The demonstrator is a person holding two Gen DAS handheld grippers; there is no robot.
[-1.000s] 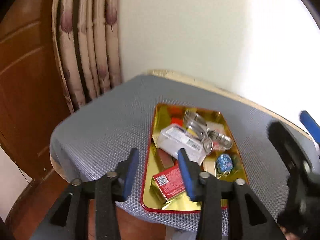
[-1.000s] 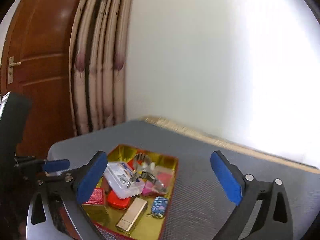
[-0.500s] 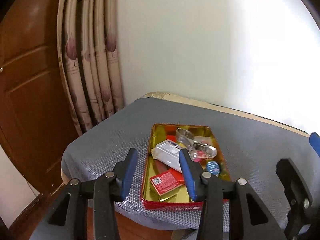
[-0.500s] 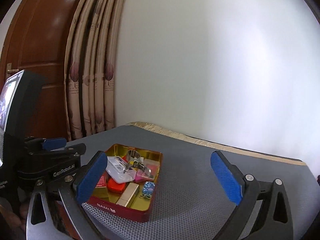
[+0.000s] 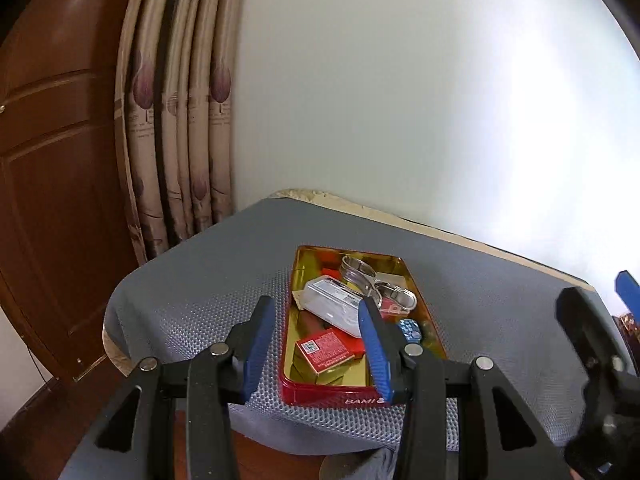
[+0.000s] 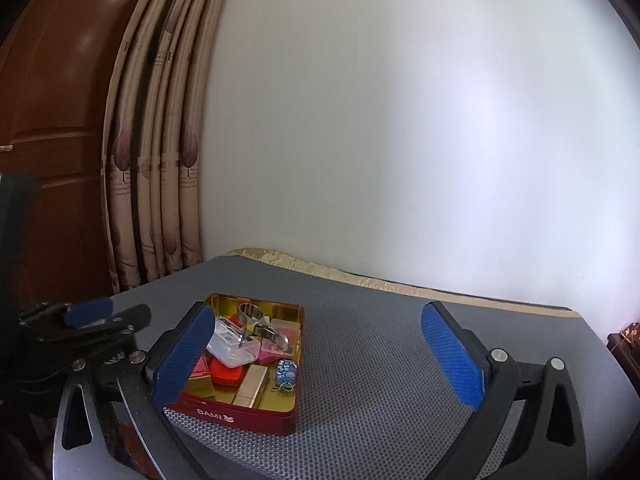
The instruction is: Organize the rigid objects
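Here, a red tin [image 5: 352,394] with a gold interior, marked "BAMI" on its near wall, is shown resting on a counter covered by a grey mesh mat [image 6: 380,364]. The left tongs [image 5: 316,344] are held open and empty just short of the tin's near left corner, with the right blue pad overlapping the tin in the left wrist view. The right tongs [image 6: 320,356] are spread wide and empty, the tin lying ahead of their left pad [image 6: 182,356] and bare mat between the pads. Inside the tin are seen a clear plastic case [image 5: 332,304], a metal tea strainer [image 5: 360,274] leaning on it, a red printed box [image 5: 326,350], a gold lighter-like block [image 6: 252,386], a blue patterned charm [image 6: 286,372] and a pink item [image 6: 276,344]. Beyond the left tongs hang patterned curtains [image 5: 180,128] beside a wooden door [image 5: 44,160].
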